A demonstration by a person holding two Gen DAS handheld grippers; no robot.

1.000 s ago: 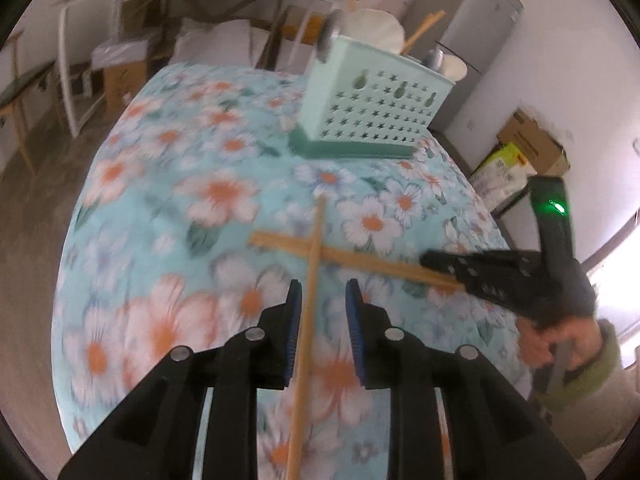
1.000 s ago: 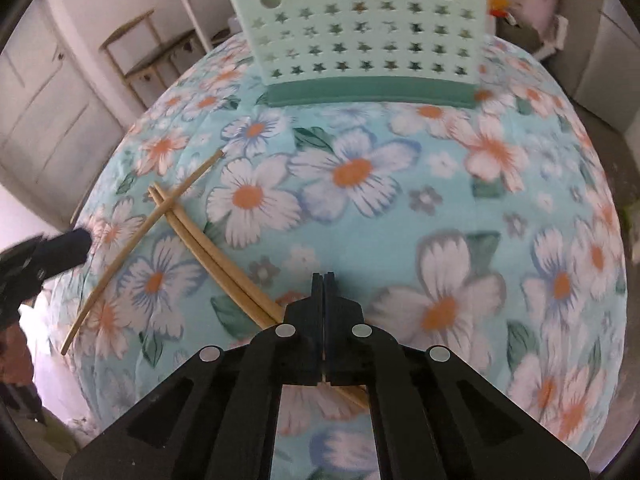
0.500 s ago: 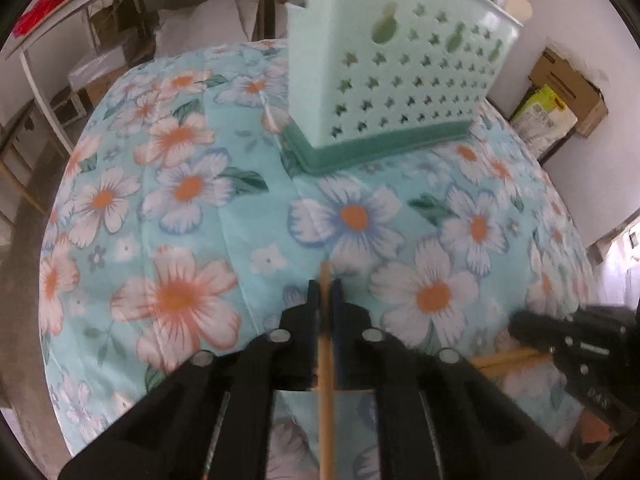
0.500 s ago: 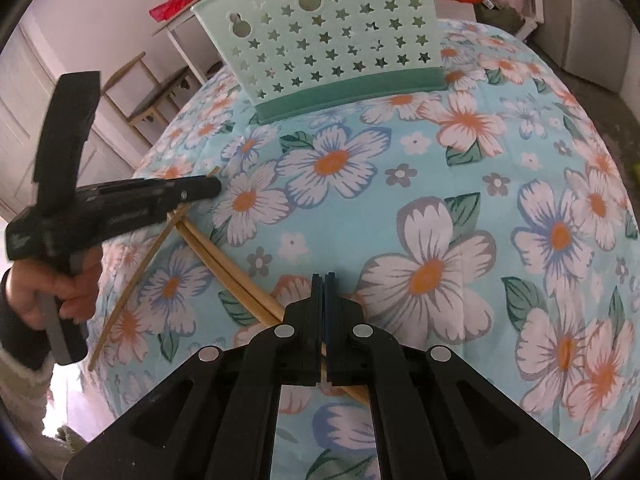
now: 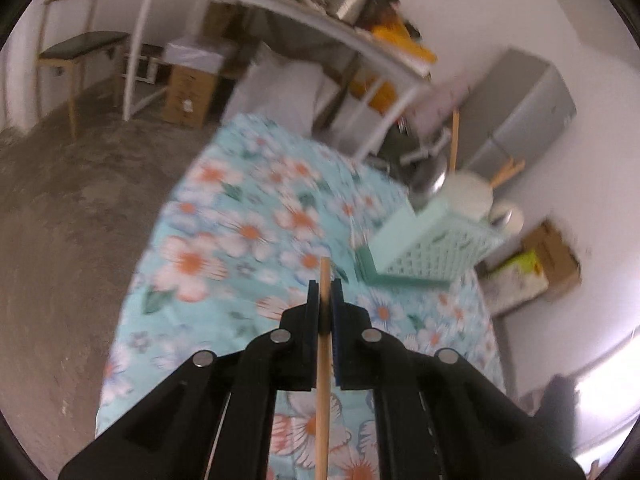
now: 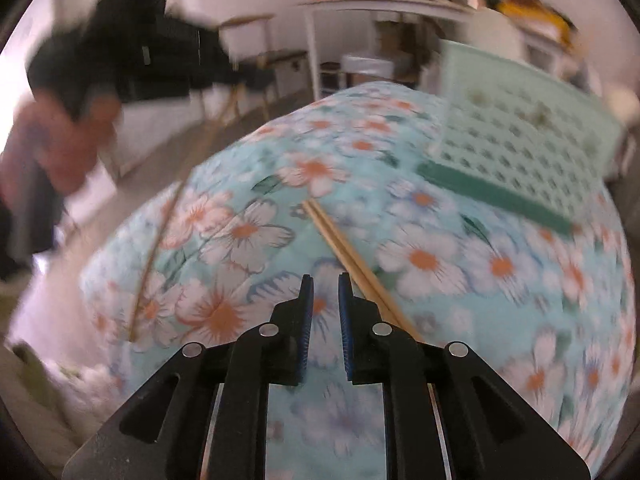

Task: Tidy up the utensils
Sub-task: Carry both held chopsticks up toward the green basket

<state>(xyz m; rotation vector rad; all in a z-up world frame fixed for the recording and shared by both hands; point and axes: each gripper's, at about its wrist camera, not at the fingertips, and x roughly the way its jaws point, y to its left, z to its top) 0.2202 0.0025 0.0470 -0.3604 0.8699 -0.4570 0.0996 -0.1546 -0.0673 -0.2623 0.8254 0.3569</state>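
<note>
- The left tool [image 5: 325, 294] is clamped on one chopstick [image 5: 323, 380], now lifted off the floral counter [image 5: 224, 240].
- The right tool [image 6: 323, 292], shut on the chopstick pair [image 6: 344, 248] a second ago, is opening with nothing between its pads; the pair lies just right of it.
- The far-right mint utensil basket [image 5: 432, 248], close half a second ago, sits farther off; delivery remains.
</note>
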